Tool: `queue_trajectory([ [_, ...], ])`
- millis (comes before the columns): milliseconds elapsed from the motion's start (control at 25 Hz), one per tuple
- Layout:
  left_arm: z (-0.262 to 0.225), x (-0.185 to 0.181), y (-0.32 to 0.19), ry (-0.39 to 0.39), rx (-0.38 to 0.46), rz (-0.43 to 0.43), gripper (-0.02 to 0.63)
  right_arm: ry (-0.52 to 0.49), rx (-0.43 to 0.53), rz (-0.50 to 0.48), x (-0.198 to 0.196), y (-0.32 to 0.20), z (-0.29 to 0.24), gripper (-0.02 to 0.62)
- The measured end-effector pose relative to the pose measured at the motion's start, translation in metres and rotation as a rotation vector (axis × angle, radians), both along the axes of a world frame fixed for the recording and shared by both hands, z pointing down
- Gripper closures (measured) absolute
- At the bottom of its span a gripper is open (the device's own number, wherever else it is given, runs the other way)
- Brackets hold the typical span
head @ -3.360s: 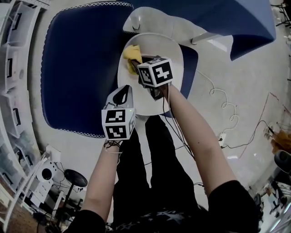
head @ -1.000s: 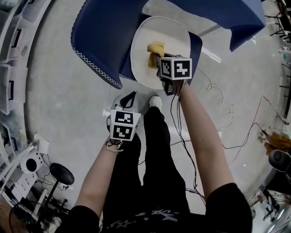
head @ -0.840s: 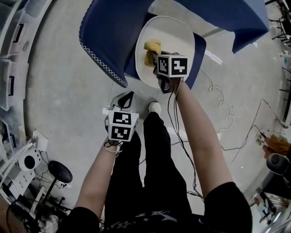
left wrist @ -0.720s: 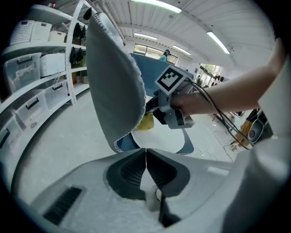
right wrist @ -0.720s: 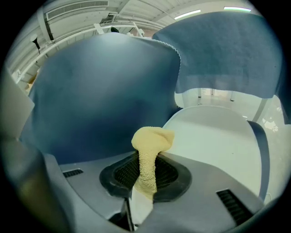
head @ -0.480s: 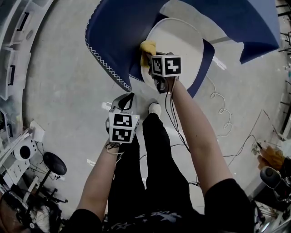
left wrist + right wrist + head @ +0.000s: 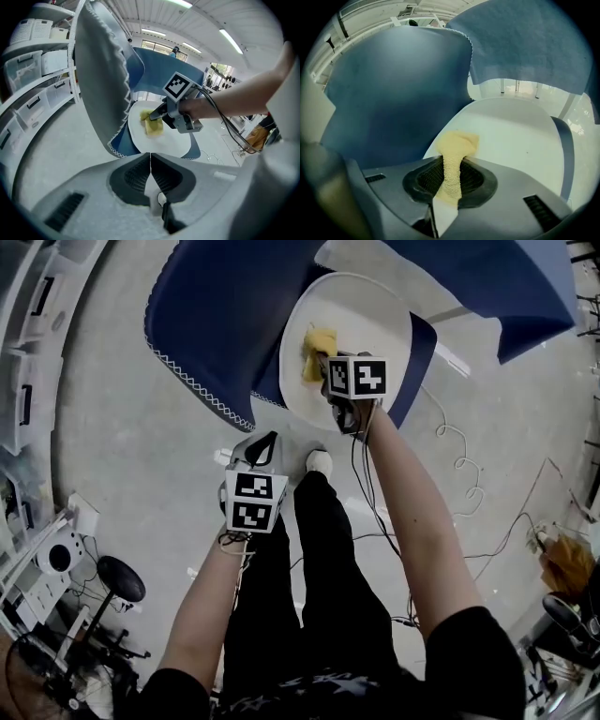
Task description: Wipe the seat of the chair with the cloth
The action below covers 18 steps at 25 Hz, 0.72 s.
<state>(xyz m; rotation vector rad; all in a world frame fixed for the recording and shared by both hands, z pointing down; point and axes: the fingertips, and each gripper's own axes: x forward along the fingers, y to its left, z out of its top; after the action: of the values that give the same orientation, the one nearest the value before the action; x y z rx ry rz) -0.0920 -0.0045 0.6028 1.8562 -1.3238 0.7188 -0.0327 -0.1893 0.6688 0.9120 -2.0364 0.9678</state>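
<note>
Wiping looks to be under way. The right claw (image 7: 449, 176) is clenched on the yellow cloth (image 7: 457, 145), whose free end appears to rest on the white seat (image 7: 370, 320) of the chair, near the edge that lies beside the draped blue cover (image 7: 211, 324). The left claw (image 7: 150, 164) is pressed closed on nothing and hangs over the floor (image 7: 122, 456), well apart from the seat. No dirt or streak shows on the seat, so which parts are already wiped cannot be told. Judging by where the cloth sits, the middle and the far side likely remain — the front rim too.
</note>
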Motion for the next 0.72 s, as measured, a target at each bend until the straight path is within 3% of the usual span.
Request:
queue_trajectory([
  [720, -0.002, 0.061, -0.037, -0.021, 0.019, 0.122, 0.584, 0.102, -0.017, 0.238, 0.179, 0.019, -0.002, 0.525],
])
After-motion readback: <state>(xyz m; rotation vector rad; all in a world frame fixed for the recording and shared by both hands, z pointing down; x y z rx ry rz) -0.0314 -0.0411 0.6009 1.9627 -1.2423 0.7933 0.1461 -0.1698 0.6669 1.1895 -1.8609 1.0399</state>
